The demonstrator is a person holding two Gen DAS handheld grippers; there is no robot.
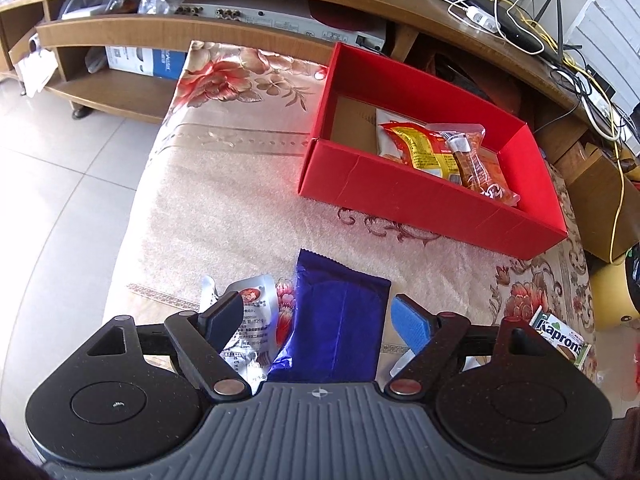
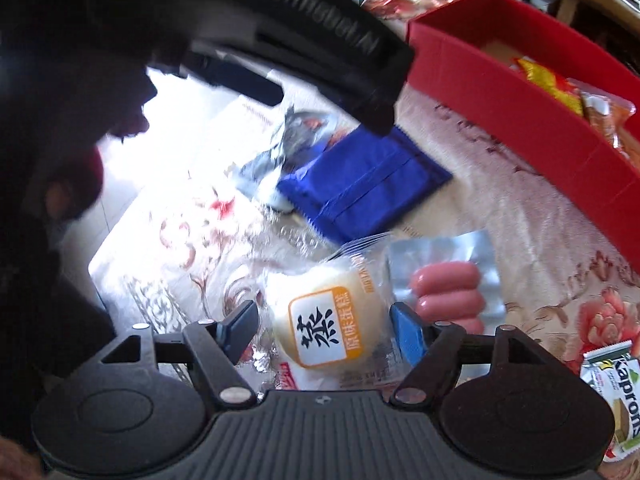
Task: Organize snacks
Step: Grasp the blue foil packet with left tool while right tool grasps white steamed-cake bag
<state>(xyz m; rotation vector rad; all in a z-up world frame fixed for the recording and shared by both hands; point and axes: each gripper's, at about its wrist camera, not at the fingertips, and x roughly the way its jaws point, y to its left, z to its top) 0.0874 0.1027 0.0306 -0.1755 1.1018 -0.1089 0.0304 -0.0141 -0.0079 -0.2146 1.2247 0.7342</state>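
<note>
Left tongs: nearest the lens, jaws wide, holding nothing; the blue packet lies flat between them on the cloth, pads clear of it on both sides

Right tongs: jaws wide, empty, set either side of the wrapped steamed cake, not visibly pressing on it

Snacks stowed: red box toward the far right corner of the desk, open-topped, holding a yellow-and-red packet and a clear orange packet lying partly over it; the left half of the box floor is bare

Snacks still out, all toward the near edge of the desk:
- blue packet
- silver foil packet, crumpled, touching the blue one's left side
- steamed cake, just beside the blue packet
- vacuum-packed sausages, touching the cake's right side
- Kaprons wafer pack, near right corner

Progress, as a judgement: under half done, two in, five left

Surface: desk under a cream cloth with red flowers and scrollwork

Room: pale tiled floor to the left; wooden shelf unit beyond the far edge, carrying a silver player, boxes, a router and loose cables
</note>
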